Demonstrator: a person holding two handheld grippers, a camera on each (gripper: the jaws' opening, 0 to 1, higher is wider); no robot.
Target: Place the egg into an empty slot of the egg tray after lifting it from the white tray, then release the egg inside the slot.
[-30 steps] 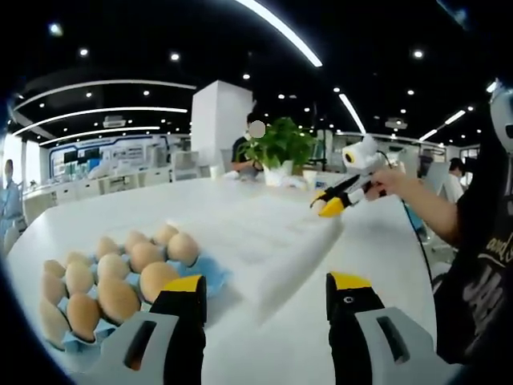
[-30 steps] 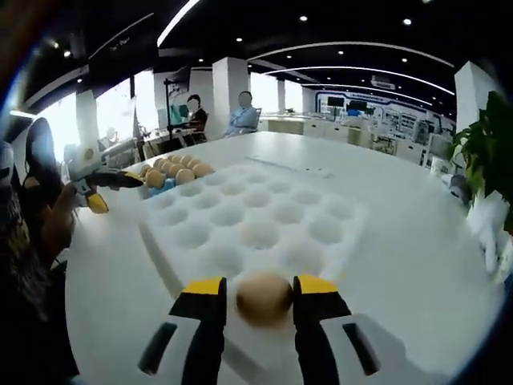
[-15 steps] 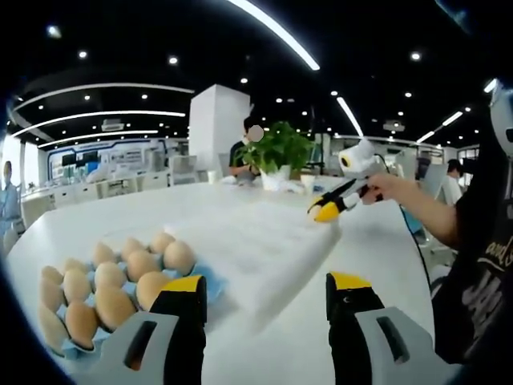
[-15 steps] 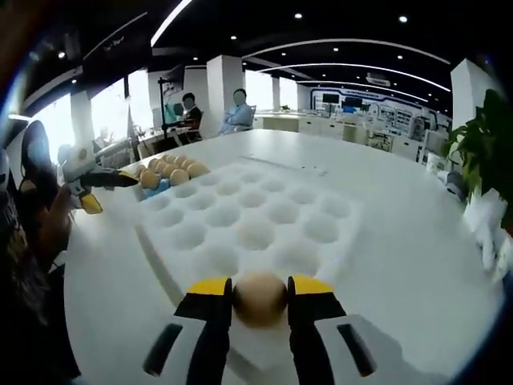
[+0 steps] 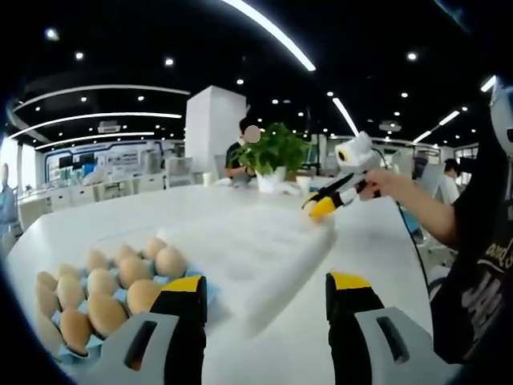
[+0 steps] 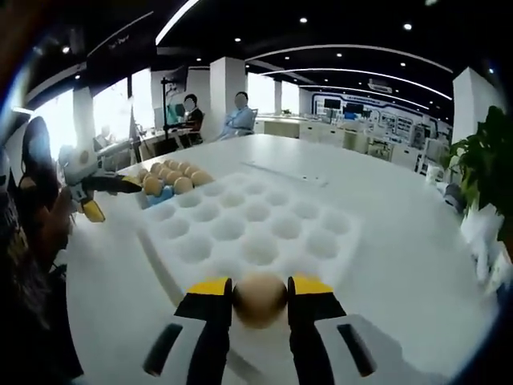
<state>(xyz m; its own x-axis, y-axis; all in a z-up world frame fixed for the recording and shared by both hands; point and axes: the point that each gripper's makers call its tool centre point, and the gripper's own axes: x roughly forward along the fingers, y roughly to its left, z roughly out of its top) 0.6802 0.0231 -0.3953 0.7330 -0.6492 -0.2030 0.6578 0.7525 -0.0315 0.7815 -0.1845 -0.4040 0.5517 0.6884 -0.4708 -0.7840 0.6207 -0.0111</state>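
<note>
My right gripper (image 6: 260,287) is shut on a brown egg (image 6: 260,299), held above the near edge of the white tray (image 6: 250,231), whose round hollows look bare. The blue egg tray (image 6: 163,192) with several brown eggs (image 6: 171,176) lies beyond the white tray's far left corner. In the left gripper view, my left gripper (image 5: 267,290) is open with nothing between its jaws, above the table beside the egg tray (image 5: 180,279) and its eggs (image 5: 104,285). The right gripper (image 5: 322,204) shows there past the white tray (image 5: 240,253), held by a hand.
Everything rests on a large white table (image 6: 401,257). A potted green plant (image 5: 275,151) stands at the table's far side, also at the right edge (image 6: 489,160). People sit at desks in the background (image 6: 240,112). A person's dark sleeve (image 5: 481,265) fills the right side.
The right gripper has closed tighter on the egg and risen a little above the white tray. The left gripper view has drifted slightly; its jaws stay open.
</note>
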